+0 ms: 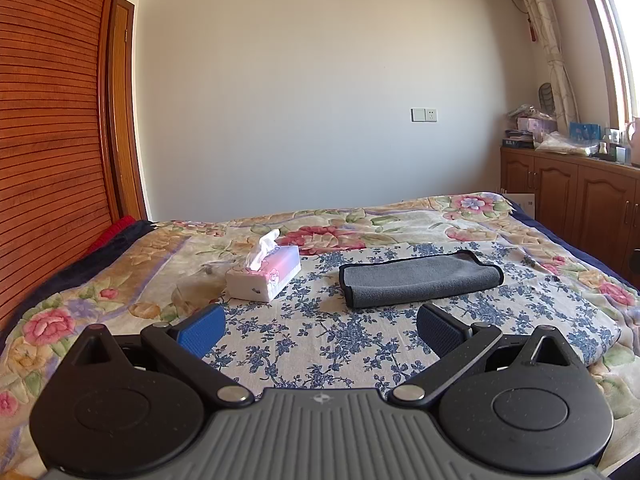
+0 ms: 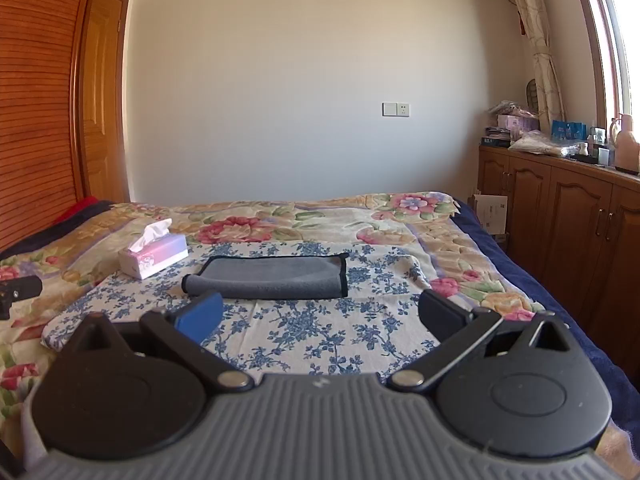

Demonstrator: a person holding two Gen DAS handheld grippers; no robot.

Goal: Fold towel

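While the folded towel [image 1: 420, 280] lies ahead, left gripper [image 1: 320, 330] and right gripper [image 2: 320, 318] hover level, fingers apart

A lived-in home bedroom. A bed [image 1: 400, 220] under a floral quilt fills the lower half of both views, a tissue box [image 1: 264, 276] resting on it left of centre. A wooden wardrobe [image 1: 48, 120] with slatted front rises at far left, low wooden cabinets [image 2: 560, 208] crowded with household clutter run along the right, and a curtain [image 2: 540, 48] hangs by the sunlit window at upper right.
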